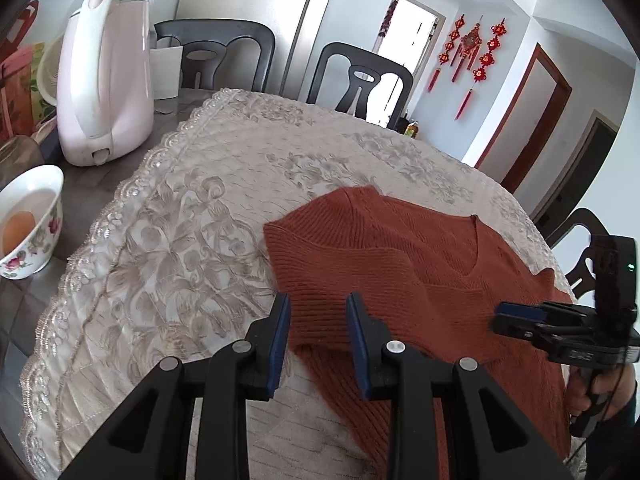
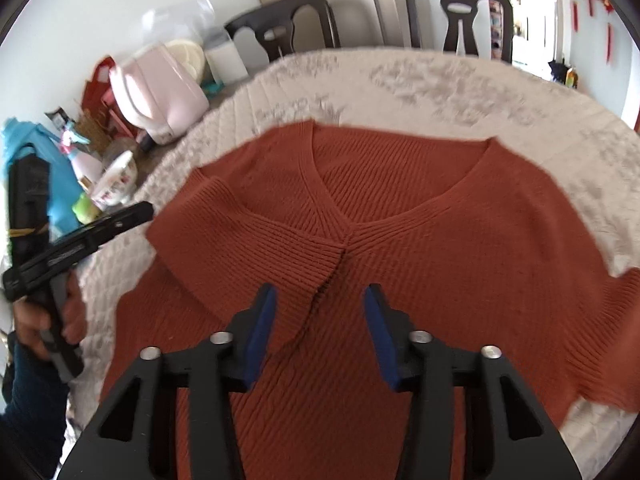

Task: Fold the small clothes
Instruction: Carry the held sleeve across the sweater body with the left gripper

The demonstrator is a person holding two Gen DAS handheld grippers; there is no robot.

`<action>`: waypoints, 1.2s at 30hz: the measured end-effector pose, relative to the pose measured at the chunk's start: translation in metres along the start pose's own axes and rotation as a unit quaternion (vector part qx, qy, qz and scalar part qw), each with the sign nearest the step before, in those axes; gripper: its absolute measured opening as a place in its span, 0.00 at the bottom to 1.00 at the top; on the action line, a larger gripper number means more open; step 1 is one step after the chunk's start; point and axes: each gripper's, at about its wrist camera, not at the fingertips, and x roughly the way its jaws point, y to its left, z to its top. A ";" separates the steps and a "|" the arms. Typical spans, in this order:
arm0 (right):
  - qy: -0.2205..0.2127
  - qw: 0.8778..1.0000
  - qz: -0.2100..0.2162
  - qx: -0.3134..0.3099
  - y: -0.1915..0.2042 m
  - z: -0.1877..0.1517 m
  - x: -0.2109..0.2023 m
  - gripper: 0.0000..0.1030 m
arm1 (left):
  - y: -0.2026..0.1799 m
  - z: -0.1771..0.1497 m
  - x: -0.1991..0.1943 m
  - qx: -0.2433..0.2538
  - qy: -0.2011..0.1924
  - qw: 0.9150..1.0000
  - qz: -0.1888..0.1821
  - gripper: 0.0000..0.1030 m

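A rust-orange ribbed V-neck sweater lies flat on the lace tablecloth, its left sleeve folded in across the chest. In the left wrist view the sweater lies ahead and to the right. My left gripper is open and empty over the sweater's folded left edge. My right gripper is open and empty above the sweater's chest, just below the cuff of the folded sleeve. Each gripper shows in the other's view: the right one and the left one.
A pink kettle and a floral bowl holding an orange thing stand on the bare table left of the cloth. Dark chairs line the far side. Bottles, a blue bag and clutter sit at the table's left.
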 end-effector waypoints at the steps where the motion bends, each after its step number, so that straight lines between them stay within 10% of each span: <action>1: 0.010 1.000 0.003 0.002 0.000 0.001 0.007 0.15 | -0.001 0.000 0.001 0.002 0.000 1.000 0.000 0.30; 4: 0.006 1.000 -0.003 -0.011 0.002 0.006 0.008 0.02 | -0.005 0.003 0.002 0.008 0.000 1.000 -0.009 0.30; 23: -0.050 0.998 -0.033 0.013 -0.030 0.025 -0.022 0.04 | -0.019 0.009 0.017 0.051 0.015 0.998 -0.021 0.30; 36: -0.003 0.998 -0.046 -0.040 -0.009 -0.008 -0.007 0.10 | -0.032 -0.013 0.016 0.090 0.032 0.995 0.000 0.31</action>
